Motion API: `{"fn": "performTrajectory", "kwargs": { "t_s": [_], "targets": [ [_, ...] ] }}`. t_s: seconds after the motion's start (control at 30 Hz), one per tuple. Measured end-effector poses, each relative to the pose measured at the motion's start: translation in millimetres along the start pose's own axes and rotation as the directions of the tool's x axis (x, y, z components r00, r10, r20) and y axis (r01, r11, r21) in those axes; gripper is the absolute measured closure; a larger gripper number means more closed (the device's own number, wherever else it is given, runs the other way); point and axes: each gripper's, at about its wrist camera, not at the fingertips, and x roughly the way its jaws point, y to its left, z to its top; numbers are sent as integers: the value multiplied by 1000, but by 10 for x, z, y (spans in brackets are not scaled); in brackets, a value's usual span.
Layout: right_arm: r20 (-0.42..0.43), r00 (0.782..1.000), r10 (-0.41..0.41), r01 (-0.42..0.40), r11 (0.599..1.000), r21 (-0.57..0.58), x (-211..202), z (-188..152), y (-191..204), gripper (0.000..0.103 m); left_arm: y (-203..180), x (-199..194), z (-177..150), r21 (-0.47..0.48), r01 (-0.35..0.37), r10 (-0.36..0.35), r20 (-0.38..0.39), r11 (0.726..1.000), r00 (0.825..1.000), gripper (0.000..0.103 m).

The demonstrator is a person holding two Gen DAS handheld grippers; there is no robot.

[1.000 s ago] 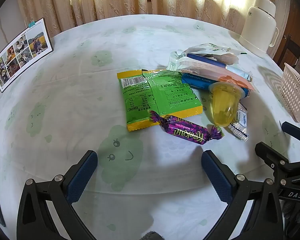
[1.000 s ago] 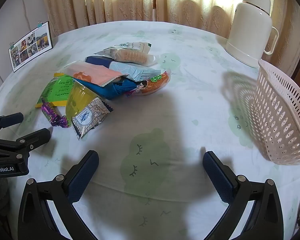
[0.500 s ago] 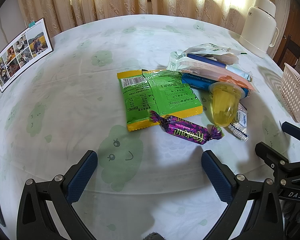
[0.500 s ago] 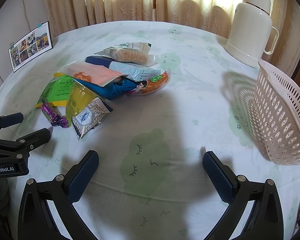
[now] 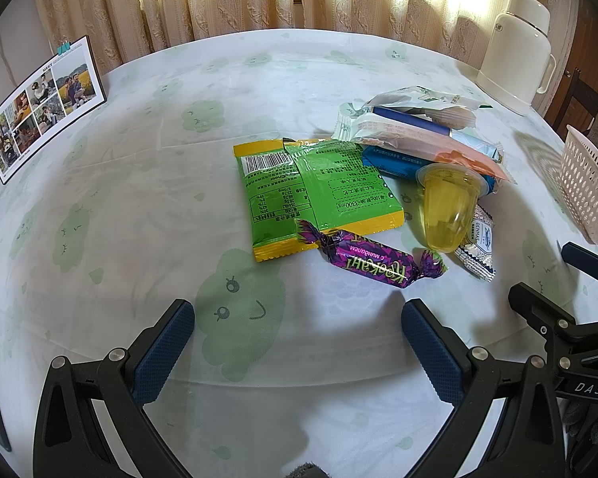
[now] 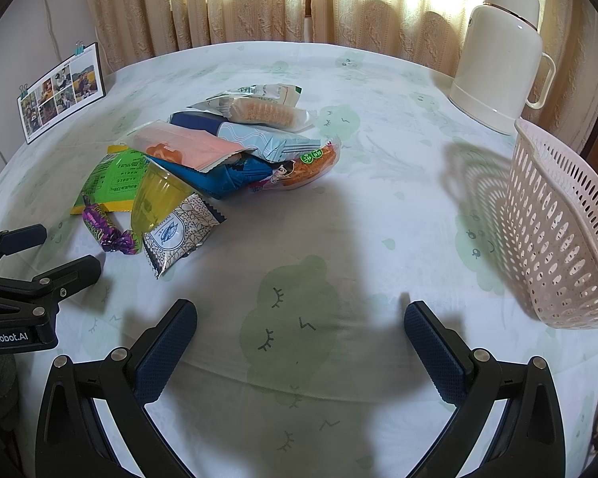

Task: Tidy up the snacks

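Nothing had moved since before: I kept both grippers, left (image 5: 297,342) and right (image 6: 299,342), wide open and empty near the table's (image 6: 378,91) front edge; snacks (image 6: 219,159) lay mid-table, basket (image 6: 558,239) waiting at its right edge.

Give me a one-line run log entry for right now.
phase: pre-grasp | left gripper: open, empty | right gripper: open, empty | snack pile: on table, untouched | basket: right side

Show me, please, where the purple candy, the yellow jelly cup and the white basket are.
purple candy (image 5: 372,266): left wrist view, middle of the wrapper.
yellow jelly cup (image 5: 446,211): left wrist view, side wall of the cup.
white basket (image 6: 558,235): right wrist view, perforated side wall.
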Motion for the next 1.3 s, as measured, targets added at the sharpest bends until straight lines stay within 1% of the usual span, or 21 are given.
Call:
{"fn": "performTrajectory", "kwargs": {
  "t_s": [0.7,1.1,1.3],
  "targets": [
    [-1,1000,4,-4,1000,-5,14,12,-10,0,0,0,0,0,0,0,0,1000,1000,0],
    [-29,999,23,-24,999,-36,69,79,-17,0,-18,-16,10,5,2,-2,-2,1000,1000,0],
    [-26,999,23,-24,999,-37,71,79,-18,0,-22,-18,12,4,2,-2,-2,1000,1000,0]
  ]
}}
